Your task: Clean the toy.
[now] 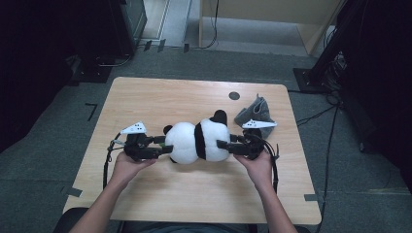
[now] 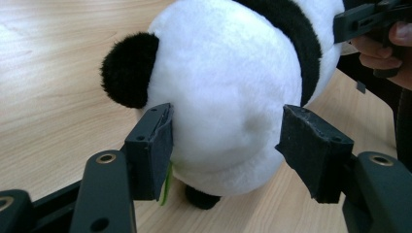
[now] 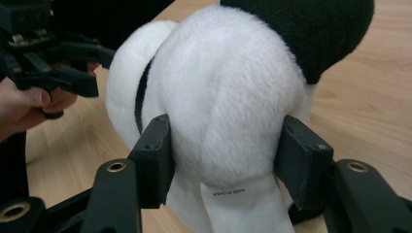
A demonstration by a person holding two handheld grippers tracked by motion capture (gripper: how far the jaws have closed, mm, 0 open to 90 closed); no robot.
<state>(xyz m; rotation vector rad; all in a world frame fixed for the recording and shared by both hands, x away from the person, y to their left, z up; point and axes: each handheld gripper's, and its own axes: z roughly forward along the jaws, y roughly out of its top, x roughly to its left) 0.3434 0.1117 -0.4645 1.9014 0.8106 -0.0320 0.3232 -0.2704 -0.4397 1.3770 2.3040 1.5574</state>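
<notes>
Black pads, left gripper [image 2: 228, 145]: I have them pressed into the white plush at the panda's head end, one pad [image 2: 160, 145] on each side, denting the fur a little; clamped on the toy, as far as I can judge.
Black pads, right gripper [image 3: 228, 155]: these bite the rump end the same way, one pad [image 3: 158, 155] on each flank, just above the sewn-in label [image 3: 233, 194].
Panda [image 1: 197, 141]: it lies on its side at the middle of the wooden table [image 1: 160, 92], between my two grippers and touching both.
Long axis: it runs left to right across the table, head to the left, black band near the middle, one black foot pointing to the far side.
Which hand is nearer: neither; each gripper meets its own end of the toy, so any lift will have to be shared evenly.
Left hand [image 1: 127, 162]: low over the table, gripper [image 1: 165, 145] level and pointing right.
Right hand [image 1: 257, 162]: mirrored, gripper [image 1: 223, 144] level and pointing left.
Grey cloth [image 1: 255, 114]: crumpled on the far right, just behind my right gripper, apart from the panda.
</notes>
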